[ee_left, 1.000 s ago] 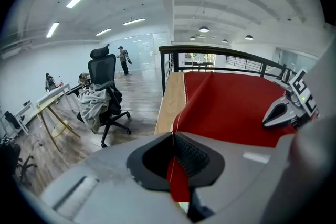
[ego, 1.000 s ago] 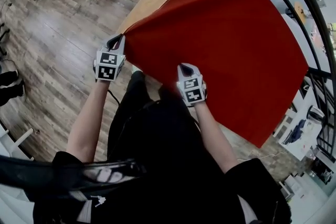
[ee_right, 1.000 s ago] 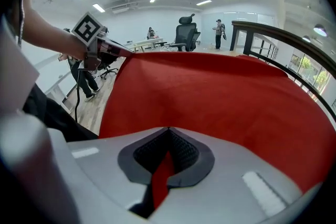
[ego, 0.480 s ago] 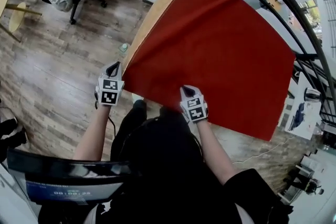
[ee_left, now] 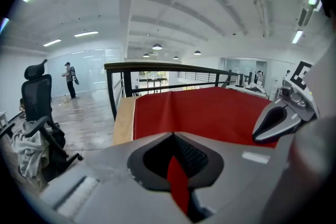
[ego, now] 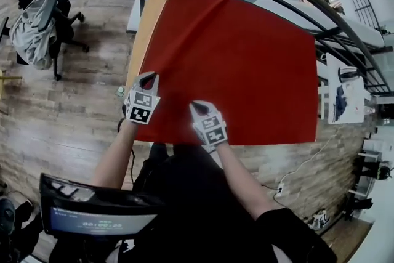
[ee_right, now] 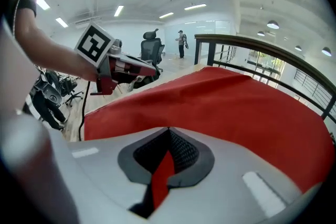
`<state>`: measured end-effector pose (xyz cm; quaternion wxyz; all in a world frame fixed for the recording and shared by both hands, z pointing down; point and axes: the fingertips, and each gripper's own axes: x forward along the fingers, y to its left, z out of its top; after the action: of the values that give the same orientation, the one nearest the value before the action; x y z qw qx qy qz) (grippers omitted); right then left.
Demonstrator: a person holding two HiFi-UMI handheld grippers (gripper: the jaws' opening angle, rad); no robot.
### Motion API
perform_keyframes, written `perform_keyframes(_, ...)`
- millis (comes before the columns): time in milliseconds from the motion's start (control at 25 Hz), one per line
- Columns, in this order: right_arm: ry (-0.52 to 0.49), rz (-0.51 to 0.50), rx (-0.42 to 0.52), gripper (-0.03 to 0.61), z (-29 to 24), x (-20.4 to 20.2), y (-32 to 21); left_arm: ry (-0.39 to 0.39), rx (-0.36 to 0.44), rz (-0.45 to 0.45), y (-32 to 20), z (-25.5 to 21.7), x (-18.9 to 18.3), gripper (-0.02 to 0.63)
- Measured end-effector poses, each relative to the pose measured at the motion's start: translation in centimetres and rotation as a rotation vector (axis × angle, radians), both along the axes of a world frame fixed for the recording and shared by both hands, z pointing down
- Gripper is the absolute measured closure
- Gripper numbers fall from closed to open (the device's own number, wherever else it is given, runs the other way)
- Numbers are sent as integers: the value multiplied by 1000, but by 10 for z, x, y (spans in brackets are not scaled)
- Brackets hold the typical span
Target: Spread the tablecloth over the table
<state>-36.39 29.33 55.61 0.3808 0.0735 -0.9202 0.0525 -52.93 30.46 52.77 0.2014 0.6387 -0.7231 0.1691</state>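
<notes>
Lying over one wooden bench (ego: 143, 28), one red tablecloth (ego: 234, 64) is seen, with a bare strip of wood showing at 9 o'clock. Two grippers are counted. The left gripper (ego: 148, 77) is clenched on the cloth near its 7 o'clock corner. The right gripper (ego: 197, 108) is clenched on the edge at 6 o'clock. One marker cube is carried by each.

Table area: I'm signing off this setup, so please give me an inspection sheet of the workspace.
Surface: table, a wood strip bare along its left edge.
Job's things: red cloth lies over most of it.
Clutter: nothing seen on the cloth.
Grippers: left gripper and right gripper, jaws shut on the cloth's near edge.
Cables: white cable on the floor at right.
Surroundings: railing behind; chair with grey clothes at left.
</notes>
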Motion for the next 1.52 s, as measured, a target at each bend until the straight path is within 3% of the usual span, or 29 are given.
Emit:
perform_keyframes(320, -162, 66, 9, 569, -41, -73, -122, -26, 2, 57, -136, -25, -39, 604)
perform_keyframes(520, -164, 58, -8, 569, -25, -115, -194, 2, -33, 19, -226, -14, -107, 562)
perform_keyframes(680, -169, 62, -4, 569, -5, -142, -245, -77, -62, 25, -302, 2, -167, 499)
perform_keyframes(800, -192, 75, -3, 569, 1, -151, -265, -87, -71, 34, -350, 14, -198, 470)
perform_keyframes(920, -208, 77, -4, 569, 2, -158, -280, -144, -79, 16, -388, 19, -230, 456)
perform_keyframes(1120, -223, 86, -27, 569, 8, -167, -305, -175, -186, 11, -415, 54, -262, 476)
perform_keyframes(1280, -247, 99, -19, 569, 7, -170, -323, -205, -218, 57, -422, 63, -267, 598)
perform_keyframes(1520, -202, 95, 7, 569, 21, -190, -339, -218, -235, 42, -414, 59, -303, 601)
